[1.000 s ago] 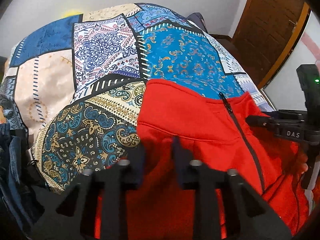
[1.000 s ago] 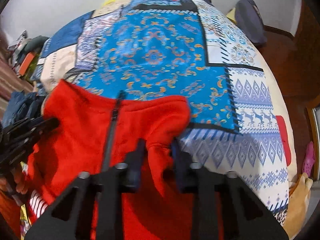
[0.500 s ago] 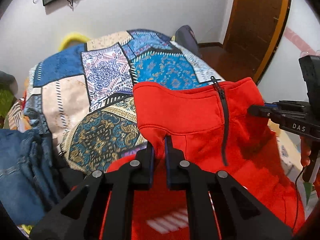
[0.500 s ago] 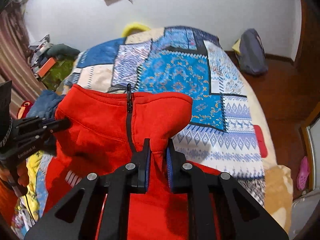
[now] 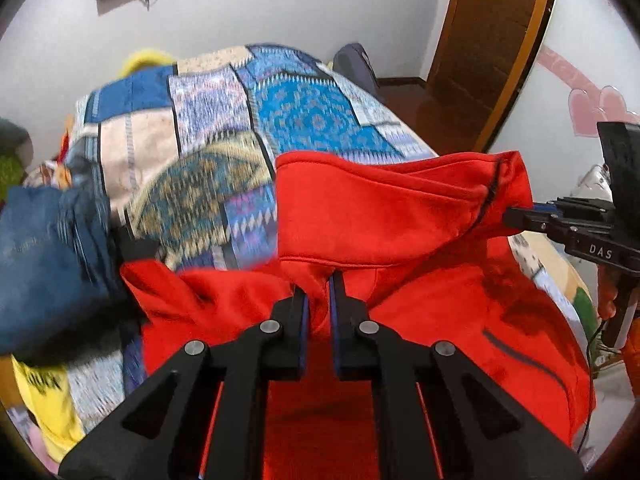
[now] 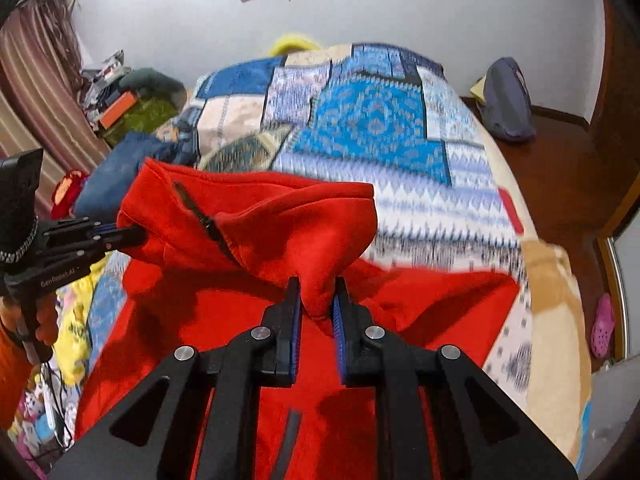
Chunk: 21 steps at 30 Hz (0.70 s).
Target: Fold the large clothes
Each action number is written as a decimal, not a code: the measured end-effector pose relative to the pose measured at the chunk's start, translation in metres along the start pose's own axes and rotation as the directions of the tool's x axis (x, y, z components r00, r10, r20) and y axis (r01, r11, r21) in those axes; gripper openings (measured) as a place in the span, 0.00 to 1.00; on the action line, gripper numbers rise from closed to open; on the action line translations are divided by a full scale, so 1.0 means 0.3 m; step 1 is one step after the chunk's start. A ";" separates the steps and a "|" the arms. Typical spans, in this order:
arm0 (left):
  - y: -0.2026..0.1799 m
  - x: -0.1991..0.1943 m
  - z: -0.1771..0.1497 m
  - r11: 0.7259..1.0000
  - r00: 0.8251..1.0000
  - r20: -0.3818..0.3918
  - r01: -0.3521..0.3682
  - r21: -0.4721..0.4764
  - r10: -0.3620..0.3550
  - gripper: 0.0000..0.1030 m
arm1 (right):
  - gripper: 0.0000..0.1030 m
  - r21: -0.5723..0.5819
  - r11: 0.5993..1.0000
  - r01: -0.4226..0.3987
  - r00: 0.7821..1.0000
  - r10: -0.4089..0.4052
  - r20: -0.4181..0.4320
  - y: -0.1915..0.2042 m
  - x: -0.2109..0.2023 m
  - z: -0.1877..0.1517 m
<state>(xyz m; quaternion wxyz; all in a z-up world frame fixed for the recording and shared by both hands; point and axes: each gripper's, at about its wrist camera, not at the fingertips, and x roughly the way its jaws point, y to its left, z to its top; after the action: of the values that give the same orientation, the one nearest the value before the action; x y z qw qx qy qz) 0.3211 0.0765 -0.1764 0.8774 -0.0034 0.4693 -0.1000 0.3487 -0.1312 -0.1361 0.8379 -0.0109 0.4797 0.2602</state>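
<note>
A red fleece jacket [image 5: 380,208] with a dark zip hangs lifted over the patchwork bed [image 5: 224,136]. My left gripper [image 5: 318,280] is shut on a pinch of its fabric just under the collar's left end. My right gripper [image 6: 316,284] is shut on the collar's other end, on the red jacket [image 6: 256,224]. Each gripper shows in the other's view: the right gripper [image 5: 520,216] at the collar's far side, the left gripper [image 6: 132,234] likewise. The jacket's body drapes below both grippers; its sleeves are mostly hidden.
Blue jeans [image 5: 44,264] and a yellow garment [image 5: 52,392] lie at the bed's left edge. A grey bag [image 6: 506,100] sits on the wooden floor by the far wall. A wooden door [image 5: 492,40] stands right of the bed. Clutter [image 6: 128,108] piles by the curtain.
Both grippers closed on the jacket's collar area and lifted it up and back from the bed; the collar now hangs stretched between them, well above the quilt.
</note>
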 end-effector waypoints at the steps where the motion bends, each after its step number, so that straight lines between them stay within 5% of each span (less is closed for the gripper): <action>1: 0.000 0.007 -0.025 1.000 1.000 -0.012 0.009 -0.008 -0.009 0.07 | 0.12 -0.002 1.000 0.003 1.000 -0.003 -0.013 0.003 0.008 -0.026; 12: 0.014 0.045 -0.265 0.997 0.989 -0.140 0.027 -0.069 -0.036 0.08 | 0.20 0.014 0.999 0.036 0.990 -0.034 -0.136 -0.006 -0.002 -0.216; 21: 0.100 -0.103 -0.252 0.993 0.997 -0.067 -0.056 -0.106 0.049 0.09 | 0.21 0.034 0.996 0.082 0.994 -0.079 -0.070 -0.055 -0.136 -0.166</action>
<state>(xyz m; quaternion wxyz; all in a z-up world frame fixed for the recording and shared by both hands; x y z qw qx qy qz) 0.2473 0.1181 -0.1965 0.8627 -0.0353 0.5018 -0.0515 0.2999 -0.1763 -0.1337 0.8309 -0.0236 0.5120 0.2166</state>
